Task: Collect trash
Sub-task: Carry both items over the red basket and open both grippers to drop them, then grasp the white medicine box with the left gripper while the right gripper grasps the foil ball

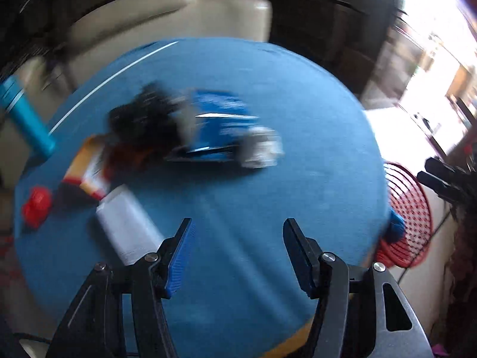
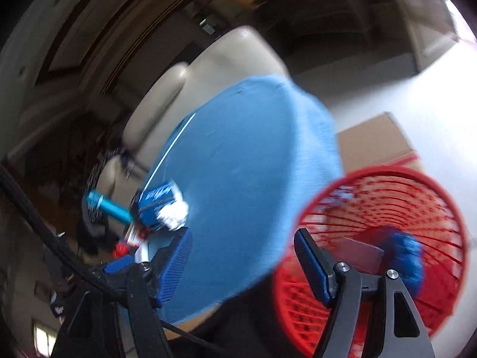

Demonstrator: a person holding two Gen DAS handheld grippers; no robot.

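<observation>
Both tongs stand apart, empty. Left tongs [image 1: 237,223] hover over the blue surface [image 1: 298,104], trash pile [image 1: 190,128] well ahead. Right tongs [image 2: 243,232] sit beside the red basket [image 2: 441,197].

Home living rm: cream sofa [image 1: 167,26] behind blue-clothed table [image 1: 268,89].

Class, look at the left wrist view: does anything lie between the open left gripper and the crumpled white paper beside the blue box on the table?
Nothing visible does. Only bare blue tablecloth separates the left gripper from the white paper; the white cylinder lies off to the left.
</observation>
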